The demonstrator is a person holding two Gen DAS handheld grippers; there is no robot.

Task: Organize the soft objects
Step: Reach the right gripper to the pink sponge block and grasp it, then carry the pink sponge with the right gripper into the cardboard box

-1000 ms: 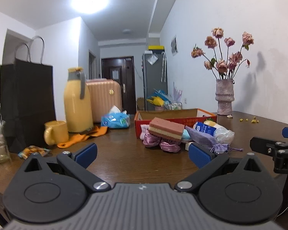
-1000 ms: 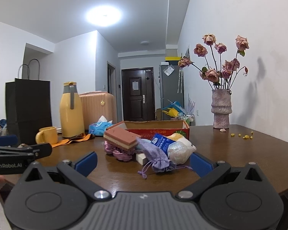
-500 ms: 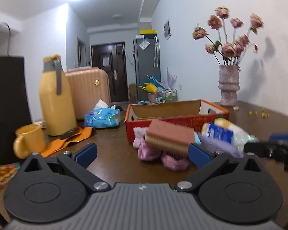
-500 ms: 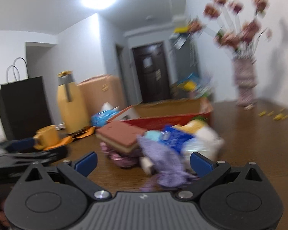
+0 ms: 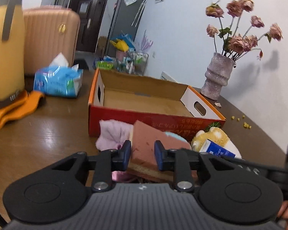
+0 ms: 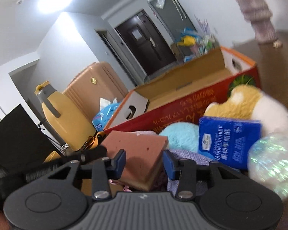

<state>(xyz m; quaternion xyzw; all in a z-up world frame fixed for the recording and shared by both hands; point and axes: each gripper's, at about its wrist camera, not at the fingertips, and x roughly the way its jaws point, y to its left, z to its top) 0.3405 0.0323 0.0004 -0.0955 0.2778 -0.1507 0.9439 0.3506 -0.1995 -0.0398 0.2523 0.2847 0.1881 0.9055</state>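
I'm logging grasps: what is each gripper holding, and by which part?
Both are closing on the brown sponge: left gripper across its near end, right gripper over its near corner. Firm pad contact cannot be told.

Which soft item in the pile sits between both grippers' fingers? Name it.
The pink-and-tan sponge block: its ends lie between the closing left gripper and right gripper. The other soft items lie outside both.
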